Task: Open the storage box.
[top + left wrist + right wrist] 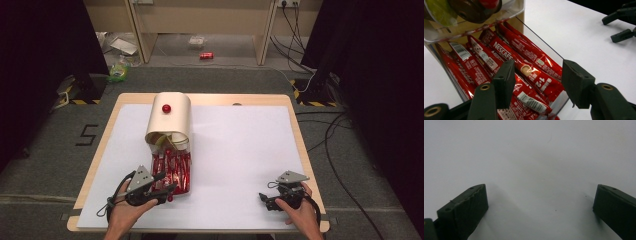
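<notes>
The work in hand is at the clear plastic tray (541,47) of red Nescafé coffee-stick sachets (524,70), which juts toward the person from under a cream, round-topped dispenser box with a red knob (169,117) on the white-covered table (240,150). The left gripper (537,77) hovers over the near end of the tray, its jaws released and straddling the top sachet without pressing on it, so no sachet is gripped yet. The sachets lie stacked lengthwise in the tray, and none lies out on the table in the high view. The right gripper (270,199) rests well apart near the table's right front corner, its jaws spread wide over bare white surface with nothing between them. By the look of it the pick is barely begun: closing on a sachet, lifting it out and setting it down all seem left to do.
</notes>
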Action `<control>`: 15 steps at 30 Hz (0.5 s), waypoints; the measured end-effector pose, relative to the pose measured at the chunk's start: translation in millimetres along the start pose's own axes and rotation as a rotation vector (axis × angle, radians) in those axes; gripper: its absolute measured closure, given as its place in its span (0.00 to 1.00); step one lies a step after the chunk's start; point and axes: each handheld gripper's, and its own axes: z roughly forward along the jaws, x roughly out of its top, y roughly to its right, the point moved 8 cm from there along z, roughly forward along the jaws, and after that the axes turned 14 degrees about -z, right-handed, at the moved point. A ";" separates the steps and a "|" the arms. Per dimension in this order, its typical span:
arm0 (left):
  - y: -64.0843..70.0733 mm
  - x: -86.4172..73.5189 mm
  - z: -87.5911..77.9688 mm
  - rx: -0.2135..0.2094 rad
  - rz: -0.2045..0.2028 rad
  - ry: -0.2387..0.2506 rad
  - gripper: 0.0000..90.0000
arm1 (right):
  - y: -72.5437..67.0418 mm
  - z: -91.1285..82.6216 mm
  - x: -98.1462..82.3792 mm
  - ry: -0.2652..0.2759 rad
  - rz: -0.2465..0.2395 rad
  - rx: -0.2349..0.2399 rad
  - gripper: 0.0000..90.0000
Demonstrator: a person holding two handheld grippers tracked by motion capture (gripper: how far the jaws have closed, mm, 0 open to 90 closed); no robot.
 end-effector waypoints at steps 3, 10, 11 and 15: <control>-0.9 3.6 2.7 0.006 -0.010 0.005 0.50 | -0.1 -0.1 -0.1 0.000 0.001 0.000 0.00; -2.9 9.7 12.2 0.033 -0.026 0.012 0.52 | -0.1 -0.1 -0.1 0.000 0.000 0.000 0.00; -2.8 10.4 14.2 0.035 -0.028 0.010 0.52 | -0.1 -0.1 -0.1 0.000 0.000 0.000 0.00; -3.5 12.3 19.3 0.048 -0.038 0.010 0.52 | -0.1 0.0 -0.1 0.000 0.000 0.000 0.00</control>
